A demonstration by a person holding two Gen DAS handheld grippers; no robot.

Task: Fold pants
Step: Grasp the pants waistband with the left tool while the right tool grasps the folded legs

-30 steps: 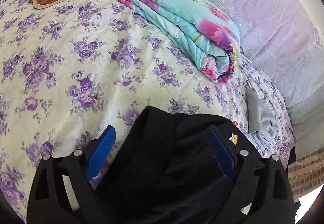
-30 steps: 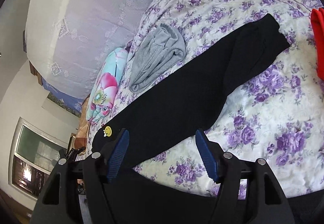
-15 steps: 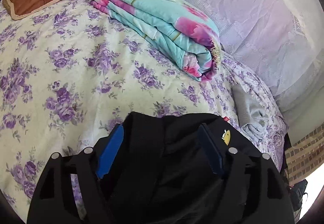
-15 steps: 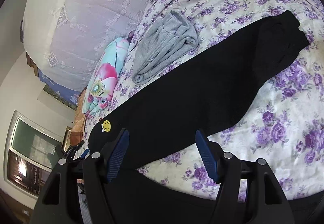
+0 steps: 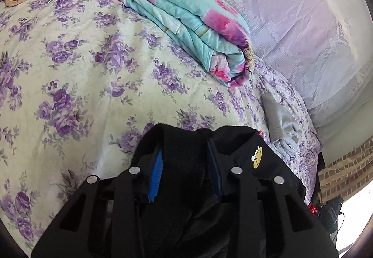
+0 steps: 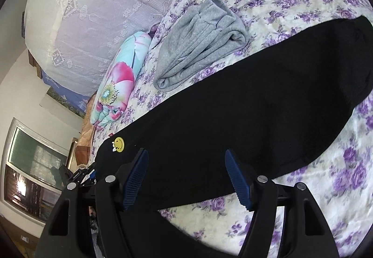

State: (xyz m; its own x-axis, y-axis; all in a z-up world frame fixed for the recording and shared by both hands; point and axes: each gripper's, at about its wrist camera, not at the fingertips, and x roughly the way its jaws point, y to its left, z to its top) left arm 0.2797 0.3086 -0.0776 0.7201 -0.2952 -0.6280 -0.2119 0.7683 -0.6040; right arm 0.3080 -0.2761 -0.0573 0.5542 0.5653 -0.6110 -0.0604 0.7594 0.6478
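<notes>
Pants (image 5: pixel 186 155) fill the left wrist view at 6 o'clock; the left gripper (image 5: pixel 184 164) is closing with their bunched waist edge between its jaws. In the right wrist view, the right gripper (image 6: pixel 186 176) stands spread over the pants, which stretch toward 2 o'clock across the bedspread (image 6: pixel 326 211).

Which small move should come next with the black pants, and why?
Probably let the left gripper finish closing: the waistband of the black pants bunches between its closing jaws. The right gripper hangs open over the cloth, gripping nothing.
</notes>
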